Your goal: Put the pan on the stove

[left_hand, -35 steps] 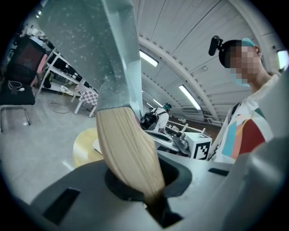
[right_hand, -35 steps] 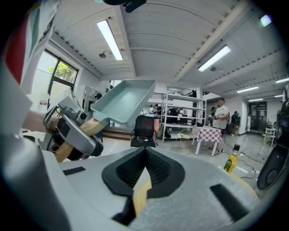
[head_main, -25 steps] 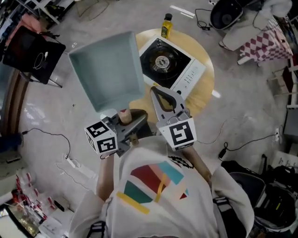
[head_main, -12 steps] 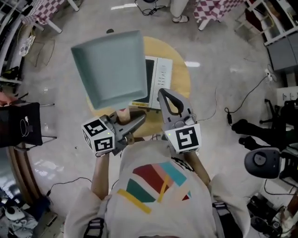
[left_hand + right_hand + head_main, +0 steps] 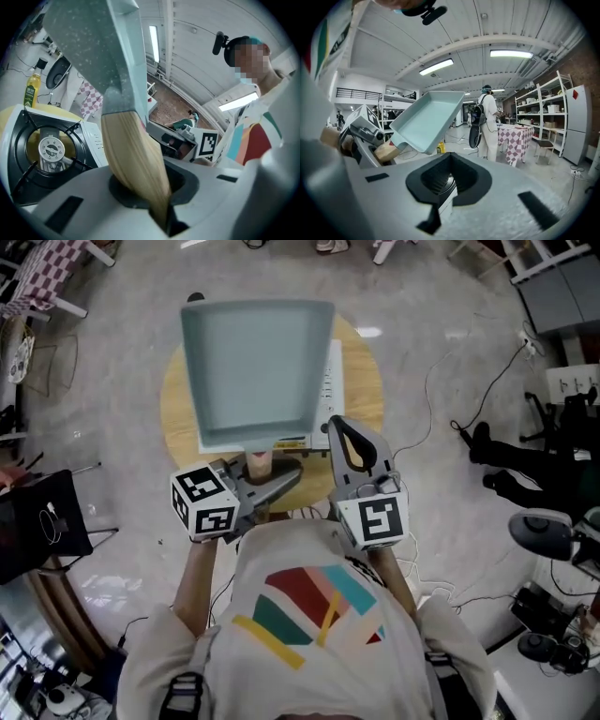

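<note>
A square pale teal pan (image 5: 255,371) hangs tilted above the round wooden table (image 5: 364,395), held by its wooden handle (image 5: 258,463). My left gripper (image 5: 274,480) is shut on that handle; in the left gripper view the handle (image 5: 133,159) runs up from between the jaws to the pan (image 5: 98,42). The white gas stove (image 5: 330,382) lies under the pan, with only its control strip showing in the head view; its black burner (image 5: 50,151) shows below the pan. My right gripper (image 5: 339,430) is shut and empty, just right of the handle; the pan (image 5: 426,119) shows to its left.
A yellow oil bottle (image 5: 31,91) stands on the table behind the stove. Cables (image 5: 441,362) trail over the floor around the table. A black bag on a stand (image 5: 37,526) is at the left. A person in white (image 5: 489,124) stands by a checked table (image 5: 513,136).
The pan has swung from left of the stove to over it and now hides most of it. The whole head view has turned. Both grippers keep their hold and spacing.
</note>
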`<state>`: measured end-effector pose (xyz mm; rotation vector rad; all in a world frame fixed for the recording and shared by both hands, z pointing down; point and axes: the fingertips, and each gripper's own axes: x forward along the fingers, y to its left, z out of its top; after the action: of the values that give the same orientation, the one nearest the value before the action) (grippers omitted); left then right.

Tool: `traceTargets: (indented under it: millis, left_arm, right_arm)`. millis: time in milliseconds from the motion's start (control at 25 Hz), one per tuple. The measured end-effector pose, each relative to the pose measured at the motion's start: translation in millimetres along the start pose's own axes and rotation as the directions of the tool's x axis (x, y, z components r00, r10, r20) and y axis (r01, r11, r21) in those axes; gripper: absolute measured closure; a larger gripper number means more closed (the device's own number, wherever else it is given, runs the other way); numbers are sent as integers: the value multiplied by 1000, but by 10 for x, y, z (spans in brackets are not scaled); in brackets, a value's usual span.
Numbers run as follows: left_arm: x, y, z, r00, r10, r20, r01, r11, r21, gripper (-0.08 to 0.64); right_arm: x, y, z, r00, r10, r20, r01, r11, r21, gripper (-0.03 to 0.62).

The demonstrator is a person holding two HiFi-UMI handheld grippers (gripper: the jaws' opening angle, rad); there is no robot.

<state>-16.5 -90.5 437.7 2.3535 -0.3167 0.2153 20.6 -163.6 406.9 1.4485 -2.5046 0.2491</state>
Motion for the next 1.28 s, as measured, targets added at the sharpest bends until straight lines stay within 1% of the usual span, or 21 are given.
traceTargets:
  millis: [200,360,480,600,800,1000,1280]
  left_arm:
    - [-52,30,-14,1000,-24,3,24,999,-37,534]
    - [-105,83,-72,999,-46,4,46,995,-91,534]
    - [-140,107,-145,998,-60,6,60,990,-129,534]
    - [-146,108,-224,996,-92,6,91,982,-167,531]
    - [-136,165,-382,991,-135,10,134,963,-233,529]
    - [-132,270,-501,988,-149,42,154,930,-333,526]
    - [-88,413,-634,987,-156,39,158,904,-397,517]
  right_arm:
    - [57,20,19,1000,-13,5,13,1000,-17,594]
    - [95,130,13,1000,6,6,-5,1000,-29,594]
    - [100,202,11,1000,17,1,-17,999,-45,594]
    - [92,220,-8,1000,16,-13,-17,999,-52,594]
    - [38,230,-2,1000,11,-15,-12,998,-69,594]
    - [-17,220,-26,1000,-2,-24,0,997,-73,594]
    - [-57,265,-98,999,4,-40,-7,997,-83,594]
